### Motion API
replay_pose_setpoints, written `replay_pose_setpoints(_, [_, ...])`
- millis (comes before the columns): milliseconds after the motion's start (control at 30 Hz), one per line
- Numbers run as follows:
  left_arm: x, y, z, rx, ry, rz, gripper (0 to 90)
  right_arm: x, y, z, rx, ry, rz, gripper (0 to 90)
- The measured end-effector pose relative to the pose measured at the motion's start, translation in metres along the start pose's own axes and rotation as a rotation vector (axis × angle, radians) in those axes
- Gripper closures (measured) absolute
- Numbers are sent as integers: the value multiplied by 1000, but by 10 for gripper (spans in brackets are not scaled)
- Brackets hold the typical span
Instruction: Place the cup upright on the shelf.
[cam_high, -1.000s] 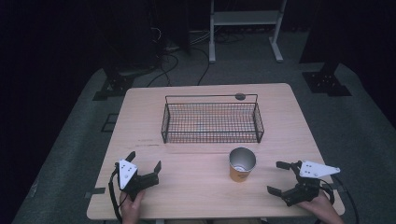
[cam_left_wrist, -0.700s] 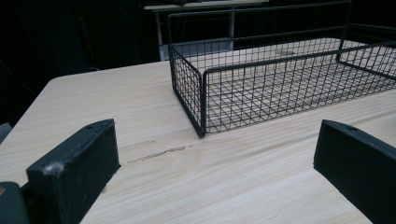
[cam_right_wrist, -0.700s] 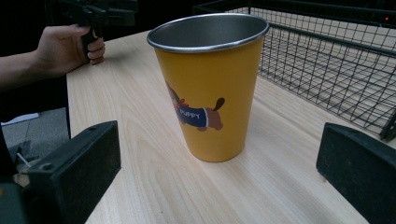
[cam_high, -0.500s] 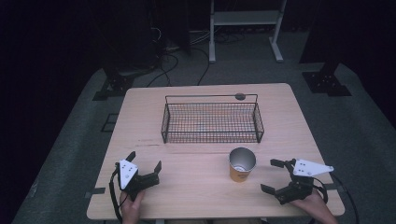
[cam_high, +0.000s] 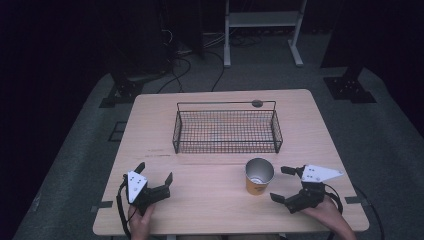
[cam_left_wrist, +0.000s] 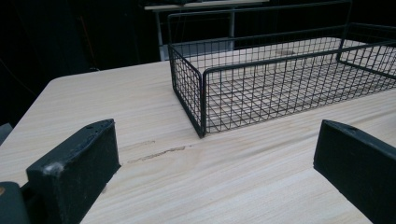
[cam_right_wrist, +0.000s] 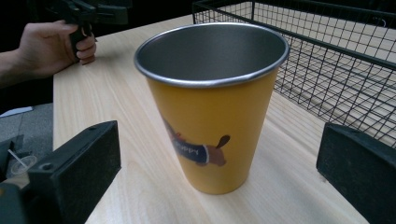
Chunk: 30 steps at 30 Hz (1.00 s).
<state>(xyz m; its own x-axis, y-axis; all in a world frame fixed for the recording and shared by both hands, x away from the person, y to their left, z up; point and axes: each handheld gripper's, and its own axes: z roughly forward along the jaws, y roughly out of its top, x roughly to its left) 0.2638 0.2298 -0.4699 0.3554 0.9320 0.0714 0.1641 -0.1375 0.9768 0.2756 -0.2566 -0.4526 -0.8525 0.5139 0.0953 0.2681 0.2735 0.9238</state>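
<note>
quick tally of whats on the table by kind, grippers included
cup: 1, yellow with a metal inside
wire basket: 1, black
grippers: 2, left gripper and right gripper, both open
small dark round thing at the far edge, too small to tell what: 1
total: 5

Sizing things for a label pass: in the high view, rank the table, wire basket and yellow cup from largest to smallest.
1. Table
2. Wire basket
3. Yellow cup
The gaps are wide, so nearness changes nothing.
</note>
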Motion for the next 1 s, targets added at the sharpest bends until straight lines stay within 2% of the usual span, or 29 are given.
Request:
replay_pose_setpoints(200, [0,0,0,0,-1,-1,0,0,9,14,32,13,-16,0])
replay_pose_setpoints(500, [0,0,0,-1,-1,-1,0,-1,11,24,26,14,-19,0])
replay_pose_setpoints(600, [0,0,0,-1,-1,-1,0,-1,13,26,43,21,-22,0])
replay_pose_setpoints(633, [0,0,0,-2,-2,-2,0,0,17,29,56,15,-41,0])
replay_pose_setpoints(733, [0,0,0,-2,-2,-2,0,0,20,31,61,15,-49,0])
replay_pose_setpoints(1000, [0,0,0,-2,-2,-1,0,0,22,41,69,23,-48,0])
